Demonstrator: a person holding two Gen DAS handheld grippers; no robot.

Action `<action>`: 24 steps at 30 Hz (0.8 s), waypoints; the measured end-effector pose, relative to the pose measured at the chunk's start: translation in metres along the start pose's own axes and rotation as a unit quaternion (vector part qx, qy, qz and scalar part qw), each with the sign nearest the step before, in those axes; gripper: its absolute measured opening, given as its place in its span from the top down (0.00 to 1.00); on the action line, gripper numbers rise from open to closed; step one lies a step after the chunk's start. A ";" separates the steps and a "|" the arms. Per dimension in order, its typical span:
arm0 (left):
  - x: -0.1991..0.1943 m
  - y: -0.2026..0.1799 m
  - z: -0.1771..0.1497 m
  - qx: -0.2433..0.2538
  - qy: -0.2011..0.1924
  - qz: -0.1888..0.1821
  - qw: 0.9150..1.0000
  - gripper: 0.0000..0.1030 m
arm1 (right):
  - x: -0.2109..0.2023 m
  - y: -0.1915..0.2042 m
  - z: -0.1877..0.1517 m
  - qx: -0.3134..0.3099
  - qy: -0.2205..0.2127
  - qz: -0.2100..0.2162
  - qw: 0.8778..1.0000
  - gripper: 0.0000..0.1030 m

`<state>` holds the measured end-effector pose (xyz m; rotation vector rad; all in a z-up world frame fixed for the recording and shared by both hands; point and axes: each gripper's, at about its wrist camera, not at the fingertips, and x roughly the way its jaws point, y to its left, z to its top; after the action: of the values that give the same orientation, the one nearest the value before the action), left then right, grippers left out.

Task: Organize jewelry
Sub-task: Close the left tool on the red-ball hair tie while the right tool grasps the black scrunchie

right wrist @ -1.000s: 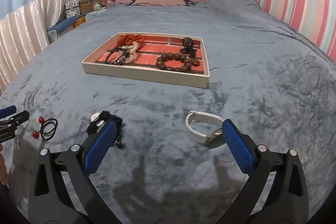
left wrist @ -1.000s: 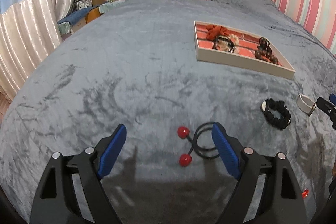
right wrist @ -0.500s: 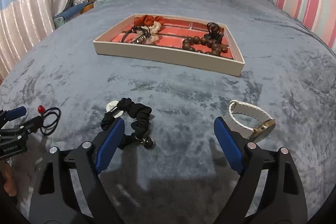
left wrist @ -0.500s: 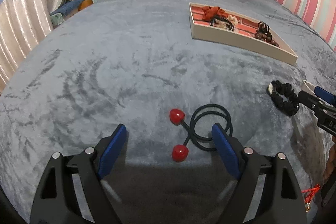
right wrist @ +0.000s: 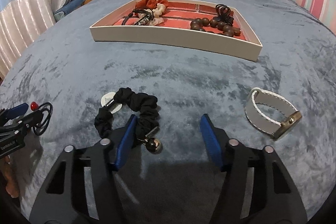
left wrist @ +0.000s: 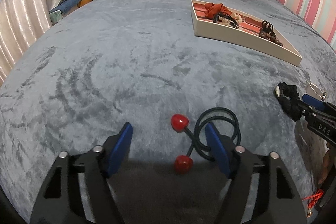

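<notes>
Soft, even room light, sharp focus.
Fisheye bends the bed outward; dark shadows pool beneath each tool; corners vignette black.

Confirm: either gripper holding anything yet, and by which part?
Nothing held. Left gripper closing around the red-bead hair tie; right gripper closing beside the black scrunchie.

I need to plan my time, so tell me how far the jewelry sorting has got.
Done: the tray already holds a wooden bead bracelet and several hair ties. In hand: the left gripper is closing around the red-bobble hair tie, the right gripper around the black scrunchie; neither is gripped yet. Left: both, plus the white-strap watch, lie on the blanket.
</notes>
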<state>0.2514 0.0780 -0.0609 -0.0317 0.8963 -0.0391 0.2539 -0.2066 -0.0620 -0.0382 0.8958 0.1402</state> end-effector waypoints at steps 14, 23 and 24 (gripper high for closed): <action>-0.003 0.011 0.003 -0.017 -0.011 -0.008 1.000 0.74 | -0.001 0.003 0.002 -0.006 -0.004 0.013 1.000 0.75; -0.005 0.016 0.003 -0.023 -0.016 -0.011 1.000 0.81 | -0.006 0.001 0.001 0.000 -0.012 0.023 1.000 0.82; -0.006 0.016 0.003 -0.023 -0.016 -0.012 1.000 0.81 | -0.007 0.000 0.001 0.001 -0.016 0.024 1.000 0.83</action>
<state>0.2503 0.0944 -0.0554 -0.0862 0.8643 -0.0393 0.2503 -0.2069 -0.0553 -0.0114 0.8659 0.1846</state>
